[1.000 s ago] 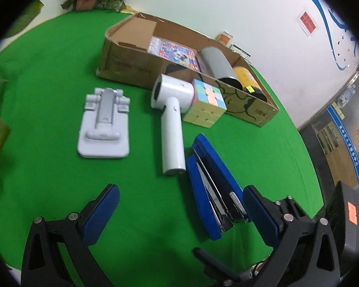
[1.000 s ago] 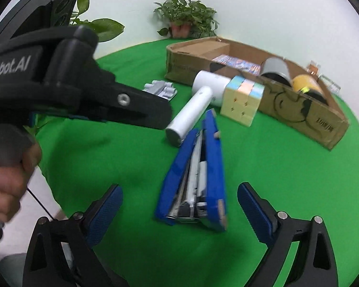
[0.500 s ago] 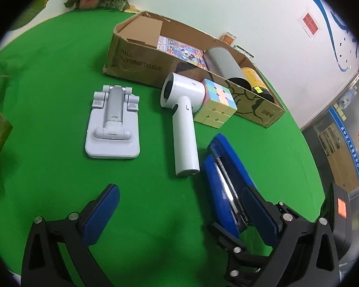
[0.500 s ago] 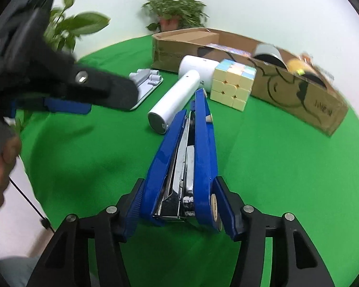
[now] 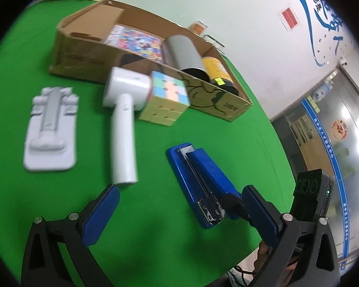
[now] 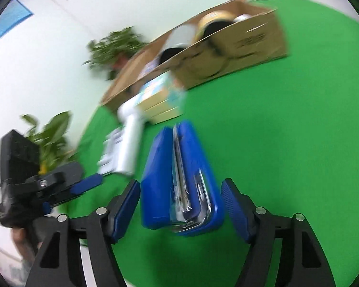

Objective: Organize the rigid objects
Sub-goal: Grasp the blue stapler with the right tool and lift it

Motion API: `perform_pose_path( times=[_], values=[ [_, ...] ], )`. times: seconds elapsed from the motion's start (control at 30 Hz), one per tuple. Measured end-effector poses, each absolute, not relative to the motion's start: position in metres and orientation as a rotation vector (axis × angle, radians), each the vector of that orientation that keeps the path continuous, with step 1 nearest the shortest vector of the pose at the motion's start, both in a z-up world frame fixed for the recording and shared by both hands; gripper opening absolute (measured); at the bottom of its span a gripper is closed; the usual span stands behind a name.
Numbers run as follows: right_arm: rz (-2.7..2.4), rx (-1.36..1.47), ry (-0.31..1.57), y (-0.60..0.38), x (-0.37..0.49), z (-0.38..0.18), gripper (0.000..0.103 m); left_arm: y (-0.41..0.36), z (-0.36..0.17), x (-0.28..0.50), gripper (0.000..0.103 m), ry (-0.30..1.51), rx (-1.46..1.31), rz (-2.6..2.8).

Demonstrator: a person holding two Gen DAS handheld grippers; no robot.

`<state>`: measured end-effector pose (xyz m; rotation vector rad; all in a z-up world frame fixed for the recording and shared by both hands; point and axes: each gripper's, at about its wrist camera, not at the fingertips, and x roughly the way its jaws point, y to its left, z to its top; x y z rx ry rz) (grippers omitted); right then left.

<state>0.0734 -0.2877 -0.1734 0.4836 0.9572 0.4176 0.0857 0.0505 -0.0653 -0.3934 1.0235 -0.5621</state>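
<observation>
Green worktop (image 5: 155, 239) nearest: right gripper (image 6: 180, 205) jaws have just been opening, pads flanking the blue stapler (image 6: 179, 181) without pressing it. Left gripper (image 5: 179, 212) stands wide open, empty. White dryer (image 5: 123, 129) at eleven o'clock, pastel cube (image 5: 165, 98) beyond, cardboard box (image 5: 83, 57) farthest

Worktop (image 5: 155, 251) covered in green cloth. Lying directly on it: a cardboard box (image 5: 83, 57) at the far side; a pastel puzzle cube (image 5: 165, 98) just in front of the box, touching the head of a white hair dryer (image 5: 123, 129); a pale grey folding stand (image 5: 51, 129) at left, apart from the dryer; a blue stapler (image 5: 201, 181) at near right
</observation>
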Motion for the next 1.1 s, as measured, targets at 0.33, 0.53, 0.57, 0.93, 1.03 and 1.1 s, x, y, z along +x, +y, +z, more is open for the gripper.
perform_pose_path(
  times=[0.33,0.53,0.57,0.93,1.03,1.1],
  values=[
    [0.427,0.053,0.829,-0.261,0.054,-0.153,0.088,0.025,-0.076,0.106,0.101,1.059,-0.420,-0.581],
    [0.402,-0.108,0.862,-0.234,0.052,-0.178,0.078,0.018,-0.083,0.114,0.101,1.103,-0.444,-0.609],
    [0.392,-0.121,0.857,-0.232,0.050,-0.179,0.075,0.017,-0.085,0.114,0.101,1.119,-0.448,-0.619],
    [0.314,-0.050,0.847,-0.234,0.046,-0.177,0.057,0.004,-0.103,0.112,0.097,1.204,-0.459,-0.660],
    [0.303,0.030,0.893,-0.237,0.052,-0.174,0.057,0.001,-0.103,0.114,0.095,1.217,-0.456,-0.661],
    [0.299,0.077,0.918,-0.237,0.056,-0.173,0.057,0.001,-0.103,0.113,0.089,1.219,-0.452,-0.643]
  ],
)
